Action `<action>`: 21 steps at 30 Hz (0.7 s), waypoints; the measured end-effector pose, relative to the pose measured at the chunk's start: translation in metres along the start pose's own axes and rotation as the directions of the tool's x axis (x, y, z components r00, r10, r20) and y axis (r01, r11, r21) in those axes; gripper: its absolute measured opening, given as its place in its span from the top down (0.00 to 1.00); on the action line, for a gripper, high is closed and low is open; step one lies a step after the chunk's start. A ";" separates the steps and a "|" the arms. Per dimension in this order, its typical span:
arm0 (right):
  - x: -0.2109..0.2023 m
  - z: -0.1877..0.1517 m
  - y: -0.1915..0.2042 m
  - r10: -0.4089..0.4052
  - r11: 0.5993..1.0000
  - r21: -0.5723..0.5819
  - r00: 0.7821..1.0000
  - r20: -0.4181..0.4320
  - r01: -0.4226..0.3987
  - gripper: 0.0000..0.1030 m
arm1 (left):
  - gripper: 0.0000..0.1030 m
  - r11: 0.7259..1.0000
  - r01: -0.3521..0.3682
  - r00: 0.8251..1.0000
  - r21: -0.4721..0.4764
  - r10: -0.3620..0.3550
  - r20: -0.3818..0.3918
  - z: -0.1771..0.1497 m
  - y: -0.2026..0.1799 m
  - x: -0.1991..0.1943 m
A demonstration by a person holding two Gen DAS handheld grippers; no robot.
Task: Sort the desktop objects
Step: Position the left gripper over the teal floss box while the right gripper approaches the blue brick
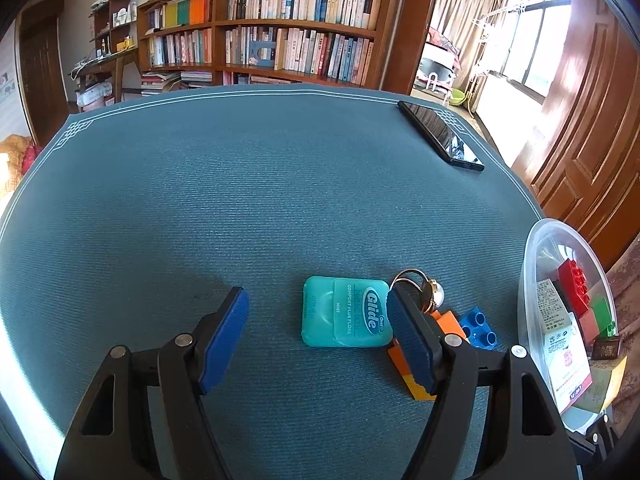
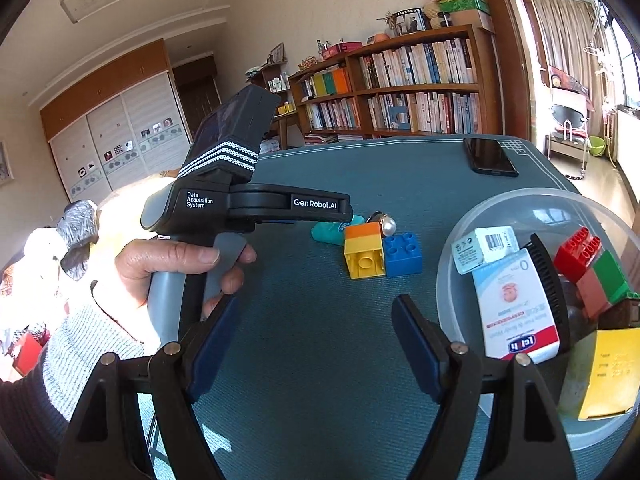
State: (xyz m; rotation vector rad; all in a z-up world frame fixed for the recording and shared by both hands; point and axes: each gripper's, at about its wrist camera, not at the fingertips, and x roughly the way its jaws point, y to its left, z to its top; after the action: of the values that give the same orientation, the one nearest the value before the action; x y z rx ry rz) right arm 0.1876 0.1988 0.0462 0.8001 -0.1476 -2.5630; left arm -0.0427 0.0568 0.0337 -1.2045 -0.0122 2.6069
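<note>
My left gripper [image 1: 318,316] is open low over the green mat, and a teal Glide floss box [image 1: 345,311] lies between its fingers, close to the right one. Behind that finger lie a key ring with a pearl [image 1: 428,290], an orange-yellow brick [image 1: 446,322] and a blue brick [image 1: 480,327]. My right gripper [image 2: 316,332] is open and empty above the mat, just left of a clear plastic bowl [image 2: 516,200]. The bowl holds red and green bricks [image 2: 588,268], small boxes and a comb. The floss box [image 2: 328,234], orange-yellow brick [image 2: 363,254] and blue brick [image 2: 402,254] show beyond it.
A black phone [image 1: 440,132] lies at the mat's far right corner; it also shows in the right wrist view [image 2: 490,156]. The left hand-held gripper body [image 2: 256,204] and hand fill the left of the right wrist view. A bookshelf [image 1: 280,28] stands behind the table.
</note>
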 end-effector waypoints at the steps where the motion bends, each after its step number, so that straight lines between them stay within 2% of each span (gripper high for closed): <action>1: -0.001 0.000 0.000 0.000 1.000 -0.004 1.000 -0.003 0.000 0.21 | 0.28 1.000 0.001 1.000 0.010 -0.001 0.000 0.000 -0.002 0.000; 6: -0.001 -0.002 0.004 -0.002 1.000 -0.025 1.000 -0.012 0.002 0.21 | 0.27 1.000 -0.009 1.000 0.023 0.009 0.013 -0.001 -0.004 0.004; 10: 0.001 -0.001 0.004 -0.003 1.000 -0.025 1.000 -0.019 0.002 0.21 | 0.20 1.000 -0.015 1.000 0.001 0.015 0.012 0.000 0.003 0.010; 13: 0.002 -0.002 0.004 -0.007 1.000 -0.025 1.000 -0.025 0.006 0.21 | 0.19 1.000 -0.003 1.000 0.002 0.003 0.014 0.000 0.004 0.013; 21: 0.008 -0.003 0.006 -0.026 0.999 -0.025 0.998 -0.054 0.024 0.21 | 0.15 0.992 -0.086 0.995 0.089 0.081 0.058 -0.002 -0.006 0.010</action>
State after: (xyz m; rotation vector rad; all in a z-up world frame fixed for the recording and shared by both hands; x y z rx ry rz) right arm 0.1858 0.1902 0.0406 0.8662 -0.0893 -2.5588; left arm -0.0458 0.0646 0.0259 -1.1259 0.1487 2.6790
